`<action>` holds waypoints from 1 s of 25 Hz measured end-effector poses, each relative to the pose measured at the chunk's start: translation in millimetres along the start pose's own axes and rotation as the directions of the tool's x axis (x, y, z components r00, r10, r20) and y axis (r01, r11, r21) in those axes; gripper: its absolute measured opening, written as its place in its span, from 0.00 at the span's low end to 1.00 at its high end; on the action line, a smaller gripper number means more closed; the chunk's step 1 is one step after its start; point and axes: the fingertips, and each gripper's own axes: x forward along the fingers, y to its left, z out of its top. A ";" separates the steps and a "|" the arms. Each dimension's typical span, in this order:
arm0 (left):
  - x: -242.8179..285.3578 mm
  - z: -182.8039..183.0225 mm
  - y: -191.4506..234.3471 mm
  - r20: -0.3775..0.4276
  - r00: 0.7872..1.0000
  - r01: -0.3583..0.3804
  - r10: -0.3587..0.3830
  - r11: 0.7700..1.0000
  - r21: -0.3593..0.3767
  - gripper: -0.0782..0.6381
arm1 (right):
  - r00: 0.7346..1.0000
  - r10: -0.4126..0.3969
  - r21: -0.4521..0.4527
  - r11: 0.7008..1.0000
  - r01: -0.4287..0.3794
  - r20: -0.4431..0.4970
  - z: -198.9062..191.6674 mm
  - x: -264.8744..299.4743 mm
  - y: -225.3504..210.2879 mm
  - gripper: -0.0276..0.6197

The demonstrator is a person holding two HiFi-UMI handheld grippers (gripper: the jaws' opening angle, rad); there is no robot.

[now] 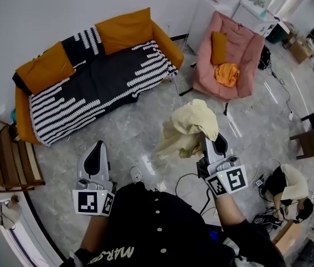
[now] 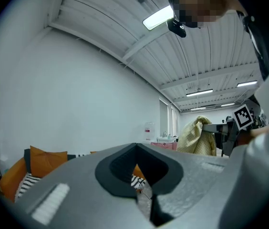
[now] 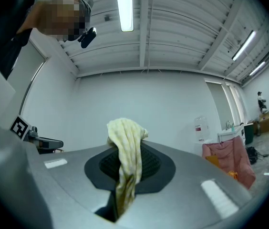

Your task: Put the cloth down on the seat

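Head view: holds the pale yellow cloth bunched in the right hand-held gripper, above the floor, well apart from the pink seat.
Left gripper view: closes the left hand-held gripper on nothing.
Right gripper view: pinches cloth between jaws, draped over them.

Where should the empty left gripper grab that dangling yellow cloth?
Probably on the loose lower fold of the yellow cloth, coming in from its left. The right gripper is shut on the opposite edge, so the bunched fabric droops toward the left gripper, free and unobstructed.
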 end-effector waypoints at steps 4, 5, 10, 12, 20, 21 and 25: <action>21.3 2.6 19.0 0.006 1.000 0.013 -0.013 1.000 0.001 0.11 | 1.000 -0.017 -0.006 1.000 0.017 0.010 0.9 26.1 -3.0 0.12; 25.9 3.8 24.1 0.008 1.000 0.015 -0.015 1.000 0.003 0.11 | 1.000 -0.018 -0.007 1.000 0.018 0.012 1.3 32.6 -2.6 0.12; 50.5 7.8 53.8 0.014 1.000 0.020 -0.021 1.000 0.005 0.11 | 0.999 -0.025 -0.014 1.000 0.025 0.023 1.2 68.9 1.4 0.12; 61.2 9.2 64.9 0.016 1.000 0.026 -0.027 1.000 0.005 0.11 | 0.999 -0.030 -0.015 0.999 0.031 0.028 1.5 83.3 1.8 0.12; 88.4 12.1 102.5 0.026 0.999 0.042 -0.043 0.999 0.011 0.11 | 0.999 -0.041 -0.013 0.999 0.041 0.036 -3.3 126.8 10.9 0.12; 90.1 10.0 105.9 0.022 0.999 0.043 -0.043 0.999 0.007 0.11 | 0.999 -0.039 -0.014 0.999 0.040 0.029 -5.4 130.6 13.1 0.12; 94.0 0.1 113.8 0.000 0.999 0.044 -0.044 0.999 -0.015 0.11 | 0.999 -0.036 -0.016 0.999 0.036 0.003 -11.8 140.0 17.7 0.12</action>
